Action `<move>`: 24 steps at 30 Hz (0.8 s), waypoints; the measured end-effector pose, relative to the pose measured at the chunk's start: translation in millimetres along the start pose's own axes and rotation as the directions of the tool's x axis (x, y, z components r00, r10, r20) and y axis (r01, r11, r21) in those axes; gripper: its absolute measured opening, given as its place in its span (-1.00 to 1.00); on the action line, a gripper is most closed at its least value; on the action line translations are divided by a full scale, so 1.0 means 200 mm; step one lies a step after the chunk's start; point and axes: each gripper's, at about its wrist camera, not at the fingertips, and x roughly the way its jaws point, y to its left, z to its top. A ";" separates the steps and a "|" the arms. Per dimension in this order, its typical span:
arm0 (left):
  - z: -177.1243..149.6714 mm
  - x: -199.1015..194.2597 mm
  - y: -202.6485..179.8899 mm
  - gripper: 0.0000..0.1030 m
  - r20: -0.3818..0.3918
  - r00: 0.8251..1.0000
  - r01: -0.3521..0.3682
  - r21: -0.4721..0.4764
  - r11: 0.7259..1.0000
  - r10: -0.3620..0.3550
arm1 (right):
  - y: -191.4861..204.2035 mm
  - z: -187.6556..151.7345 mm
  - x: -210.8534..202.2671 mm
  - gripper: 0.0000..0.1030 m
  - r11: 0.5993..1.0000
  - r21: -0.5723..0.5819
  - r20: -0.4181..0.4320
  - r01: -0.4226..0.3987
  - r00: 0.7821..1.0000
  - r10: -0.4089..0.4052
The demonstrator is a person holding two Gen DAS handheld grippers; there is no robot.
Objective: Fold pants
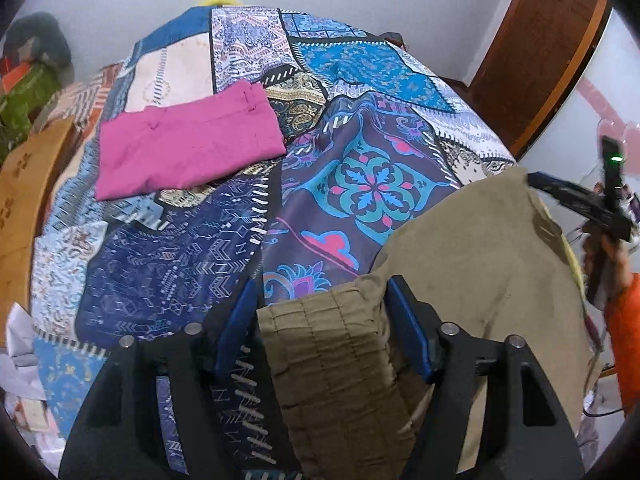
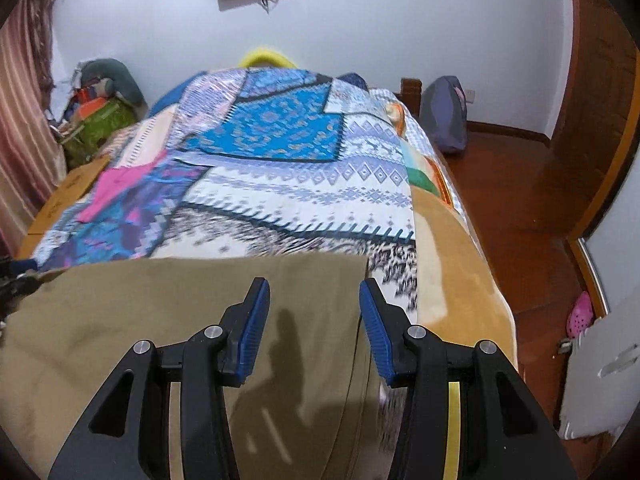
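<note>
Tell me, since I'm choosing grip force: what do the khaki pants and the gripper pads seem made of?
Khaki pants: probably matte woven cotton twill; dull surface, soft creases, stitched ribbed waistband. Left gripper pads: seemingly blue rubber or soft plastic, finely ribbed. Right gripper pads look the same.

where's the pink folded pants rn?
Left wrist view, upper left: the pink pants lie flat on the patchwork bedspread, far from the khaki pants.

The left gripper [image 1: 320, 312] points forward over the near edge, jaws spread wide, blue pads [image 1: 404, 328] flanking bunched cloth without clamping it. The right gripper [image 2: 314, 312] hovers level at the near right, jaws equally spread.
</note>
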 end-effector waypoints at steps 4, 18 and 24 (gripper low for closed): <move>-0.01 0.01 0.04 0.23 0.006 1.000 -0.014 -0.034 0.999 0.014 | -0.02 0.01 0.15 -0.77 0.999 -0.028 -0.075 0.039 0.996 -0.041; 0.05 -0.20 -0.08 0.22 0.084 0.996 -0.043 0.055 0.998 0.038 | 0.09 0.07 -0.07 -0.24 0.999 -0.049 -0.047 -0.011 0.999 0.008; 0.03 -0.13 -0.17 0.22 0.031 0.999 0.007 0.080 0.997 -0.009 | 0.30 -0.01 -0.11 -0.05 0.982 -0.054 -0.098 -0.183 0.979 0.177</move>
